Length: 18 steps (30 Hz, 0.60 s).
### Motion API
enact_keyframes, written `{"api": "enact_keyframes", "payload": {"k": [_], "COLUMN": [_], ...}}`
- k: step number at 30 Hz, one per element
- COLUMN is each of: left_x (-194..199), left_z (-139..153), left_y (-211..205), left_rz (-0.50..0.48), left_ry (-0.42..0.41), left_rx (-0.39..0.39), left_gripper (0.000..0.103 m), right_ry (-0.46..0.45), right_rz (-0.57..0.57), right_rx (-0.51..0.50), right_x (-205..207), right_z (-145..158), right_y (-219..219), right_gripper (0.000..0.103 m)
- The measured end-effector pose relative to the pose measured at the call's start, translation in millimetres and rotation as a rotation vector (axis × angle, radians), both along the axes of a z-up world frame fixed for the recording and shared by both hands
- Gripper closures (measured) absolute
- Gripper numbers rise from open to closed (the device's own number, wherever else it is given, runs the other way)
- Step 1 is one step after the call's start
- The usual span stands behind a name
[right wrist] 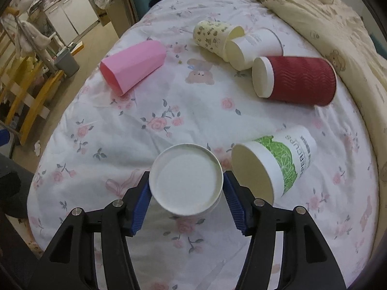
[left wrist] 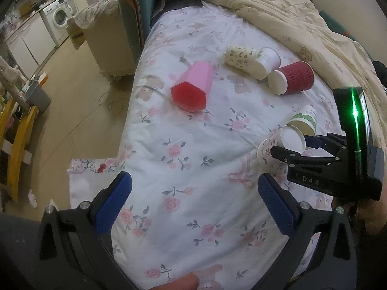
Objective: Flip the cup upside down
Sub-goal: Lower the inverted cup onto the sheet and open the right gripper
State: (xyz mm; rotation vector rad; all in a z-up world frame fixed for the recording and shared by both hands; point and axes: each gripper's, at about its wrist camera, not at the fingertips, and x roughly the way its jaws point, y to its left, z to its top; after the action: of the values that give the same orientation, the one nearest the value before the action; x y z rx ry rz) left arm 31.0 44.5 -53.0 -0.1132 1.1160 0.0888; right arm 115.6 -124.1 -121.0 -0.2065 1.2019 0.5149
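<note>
Cup with its base up sits clamped in the right tool over the floral bed, left view; the left tool is spread, grasping nothing. Right view: right tool grips cup beside the green-print cup

A lived-in home is shown: a bed with a floral sheet and a bear-print quilt, and a kitchen corner beyond, where a washing machine is set beside white cabinets.

Printed paper cup, base up
</note>
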Motion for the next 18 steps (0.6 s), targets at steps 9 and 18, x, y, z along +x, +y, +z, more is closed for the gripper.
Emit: {"api": "enact_keyframes", "payload": {"k": [9,18], "left_x": [-5,-31], "left_z": [9,34], "left_y": [-8,-25], "left_rz": [-0.031,-0.083], "left_ry": [-0.047,-0.171], "left_rx": [0.025,0.027], "left_gripper": [0.0,0.0], "right_ry": [-0.002,-0.124], "right_rz": [-0.065,-0.194], "right_rx": [0.11,0.221], "right_x": [-3,-63], "right_z": [20,87], "right_y": [-16,-59], "right_gripper": [0.014,0.003]}}
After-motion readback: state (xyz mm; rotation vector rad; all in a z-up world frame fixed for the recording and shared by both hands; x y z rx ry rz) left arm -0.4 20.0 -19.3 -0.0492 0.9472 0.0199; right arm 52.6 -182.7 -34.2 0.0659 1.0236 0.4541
